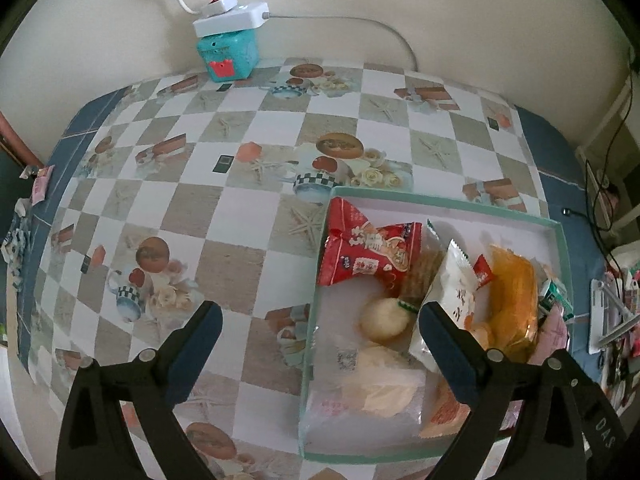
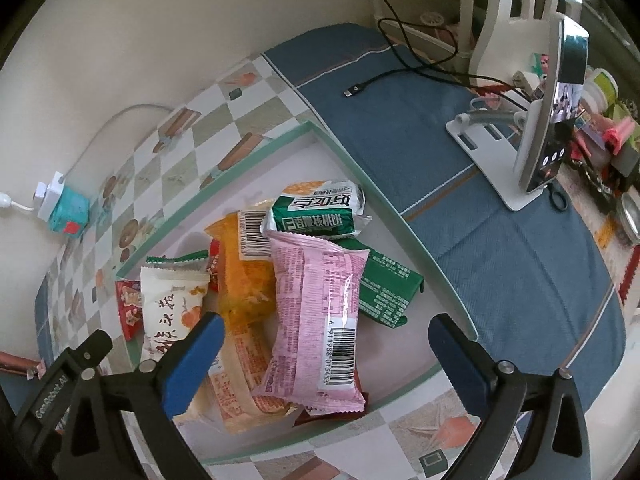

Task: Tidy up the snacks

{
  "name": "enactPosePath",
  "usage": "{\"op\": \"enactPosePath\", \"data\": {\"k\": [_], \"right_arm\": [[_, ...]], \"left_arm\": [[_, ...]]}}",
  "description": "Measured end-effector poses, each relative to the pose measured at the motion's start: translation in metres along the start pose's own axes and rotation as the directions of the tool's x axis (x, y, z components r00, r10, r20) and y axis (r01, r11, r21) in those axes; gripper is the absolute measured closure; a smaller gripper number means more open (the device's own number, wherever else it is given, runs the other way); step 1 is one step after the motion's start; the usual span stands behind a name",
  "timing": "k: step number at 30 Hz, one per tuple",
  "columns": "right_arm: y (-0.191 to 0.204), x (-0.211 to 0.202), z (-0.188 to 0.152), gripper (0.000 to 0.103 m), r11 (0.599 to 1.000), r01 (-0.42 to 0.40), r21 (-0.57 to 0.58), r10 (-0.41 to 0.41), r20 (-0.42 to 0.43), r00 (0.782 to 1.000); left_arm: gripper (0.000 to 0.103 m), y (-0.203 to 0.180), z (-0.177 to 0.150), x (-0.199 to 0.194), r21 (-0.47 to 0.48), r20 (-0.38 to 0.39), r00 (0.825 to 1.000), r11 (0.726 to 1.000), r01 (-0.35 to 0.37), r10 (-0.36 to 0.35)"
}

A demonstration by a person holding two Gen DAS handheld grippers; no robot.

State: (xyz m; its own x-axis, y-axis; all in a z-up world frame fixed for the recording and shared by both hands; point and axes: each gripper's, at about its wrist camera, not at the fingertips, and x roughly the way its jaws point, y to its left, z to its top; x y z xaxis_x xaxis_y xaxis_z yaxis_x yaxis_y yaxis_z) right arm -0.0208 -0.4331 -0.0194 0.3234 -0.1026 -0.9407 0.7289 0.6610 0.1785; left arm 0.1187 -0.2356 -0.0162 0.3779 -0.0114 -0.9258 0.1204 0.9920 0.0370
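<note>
A shallow white box with a mint-green rim (image 1: 440, 199) (image 2: 256, 152) sits on the checkered tablecloth and holds several wrapped snacks. In the left wrist view I see a red packet (image 1: 372, 256), a round pale pastry (image 1: 382, 320), a white packet (image 1: 456, 296) and an orange cake (image 1: 514, 300). In the right wrist view a pink packet (image 2: 316, 316) lies on top, beside the orange cake (image 2: 244, 280), green packets (image 2: 320, 212) and the white packet (image 2: 172, 308). My left gripper (image 1: 320, 312) is open and empty over the box's left edge. My right gripper (image 2: 326, 328) is open and empty over the pink packet.
A teal box with a white power strip (image 1: 228, 46) stands at the wall. A phone on a white stand (image 2: 548, 120) and a black cable (image 2: 400, 68) lie on the blue cloth right of the box. Clutter sits at the far right (image 2: 608, 132).
</note>
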Motion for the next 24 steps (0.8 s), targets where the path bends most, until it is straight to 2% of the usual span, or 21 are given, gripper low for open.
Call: {"op": "enactPosePath", "data": {"k": [12,24], "right_arm": [[0.008,-0.017,-0.005,0.0,0.998,0.034,-0.055,-0.032,0.035,0.999],[0.035,-0.039,-0.039,0.0,0.989,0.038,-0.145,-0.028,0.073,0.997]], "left_arm": [[0.004,0.01,-0.006,-0.029,0.054,0.105,0.994,0.998,-0.045,0.039],[0.004,0.044,-0.035,-0.043,0.025,0.095,0.993,0.997,-0.074,0.071]]}}
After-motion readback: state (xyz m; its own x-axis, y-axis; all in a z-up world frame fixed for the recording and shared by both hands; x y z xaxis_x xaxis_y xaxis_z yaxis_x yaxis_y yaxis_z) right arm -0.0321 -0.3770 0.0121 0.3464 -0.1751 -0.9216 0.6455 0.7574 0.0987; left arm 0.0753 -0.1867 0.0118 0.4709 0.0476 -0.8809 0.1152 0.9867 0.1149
